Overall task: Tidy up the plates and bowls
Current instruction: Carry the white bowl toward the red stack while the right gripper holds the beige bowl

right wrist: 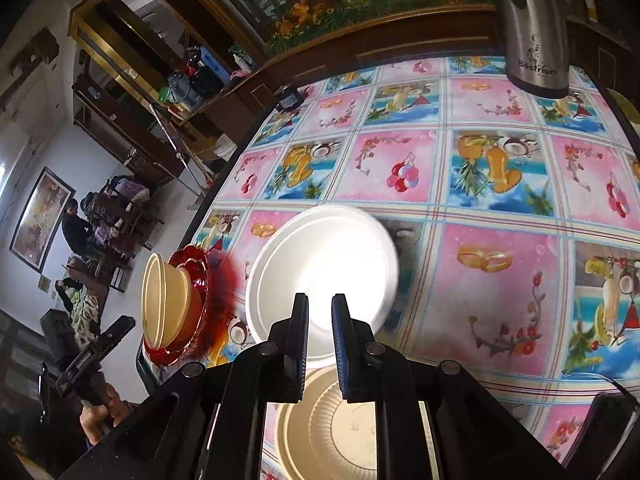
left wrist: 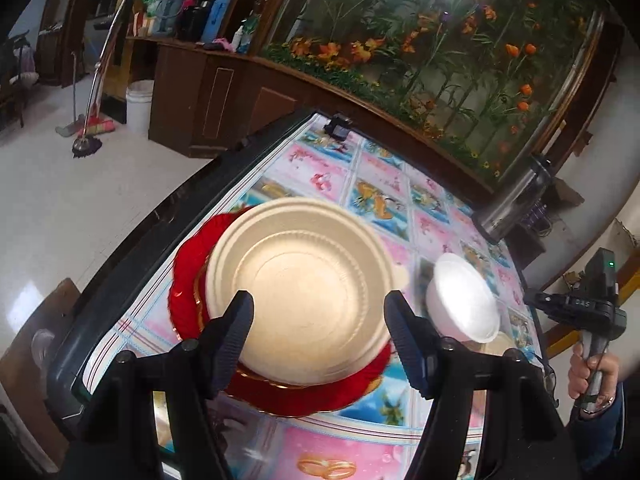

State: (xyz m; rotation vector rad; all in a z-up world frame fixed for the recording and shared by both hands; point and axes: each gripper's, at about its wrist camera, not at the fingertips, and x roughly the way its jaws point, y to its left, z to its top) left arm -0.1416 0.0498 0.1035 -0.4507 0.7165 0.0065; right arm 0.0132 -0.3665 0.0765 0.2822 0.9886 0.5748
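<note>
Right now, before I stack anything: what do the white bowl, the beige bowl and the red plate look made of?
white bowl: looks like foam, matte, thick soft rim; could be moulded pulp.
beige bowl: likely pressed fibre or paper pulp, dull finish, moulded ridges.
red plate: glossy, translucent, scalloped edge with a gold line; glass or clear plastic, can't tell which.

A broad stretch of the patterned tablecloth [right wrist: 500,272] lies bare right of the white bowl [right wrist: 324,268] — open passage — while the steel kettle [right wrist: 536,32] blocks the far corner and the beige bowl [left wrist: 304,288] on the red plate [left wrist: 188,280] crowds the left edge.
</note>
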